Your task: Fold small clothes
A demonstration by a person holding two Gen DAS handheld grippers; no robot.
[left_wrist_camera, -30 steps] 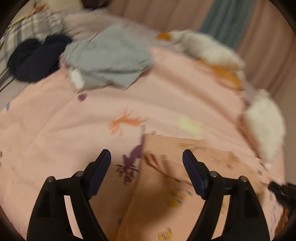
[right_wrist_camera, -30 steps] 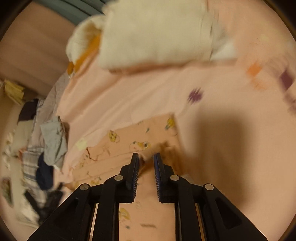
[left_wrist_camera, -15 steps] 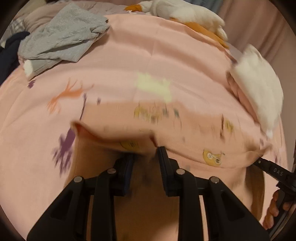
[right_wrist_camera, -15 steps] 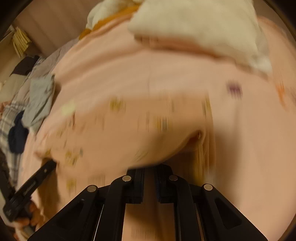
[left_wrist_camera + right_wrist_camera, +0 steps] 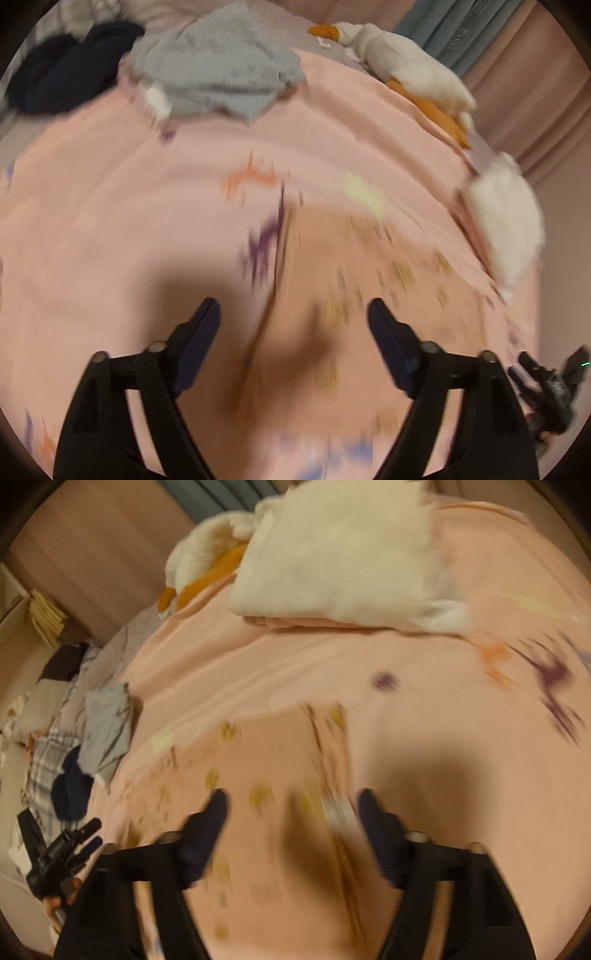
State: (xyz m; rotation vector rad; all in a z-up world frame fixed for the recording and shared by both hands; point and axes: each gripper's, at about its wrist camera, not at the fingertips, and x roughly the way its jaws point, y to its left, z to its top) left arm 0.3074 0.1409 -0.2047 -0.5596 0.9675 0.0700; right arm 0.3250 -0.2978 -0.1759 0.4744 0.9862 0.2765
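Note:
A small pink garment with yellow cartoon prints (image 5: pixel 354 280) lies flat on the pink bedspread (image 5: pixel 110 229); it also shows in the right wrist view (image 5: pixel 266 775). My left gripper (image 5: pixel 293 321) is open and empty, just above the garment's left edge. My right gripper (image 5: pixel 291 812) is open and empty over the garment's right part. Both views are motion-blurred. Each gripper shows at the edge of the other's view, the right one (image 5: pixel 550 384) and the left one (image 5: pixel 62 856).
A folded white and pink stack (image 5: pixel 340 565) lies at the far right of the bed. A plush duck (image 5: pixel 410 77) lies by the curtain. A grey garment (image 5: pixel 218 70), a navy one (image 5: pixel 62 66) and a plaid cloth (image 5: pixel 48 764) lie at the far left.
Both grippers were shut on the garment's edge and carried it over in a fold; now both have opened and let it go. The garment lies flat.

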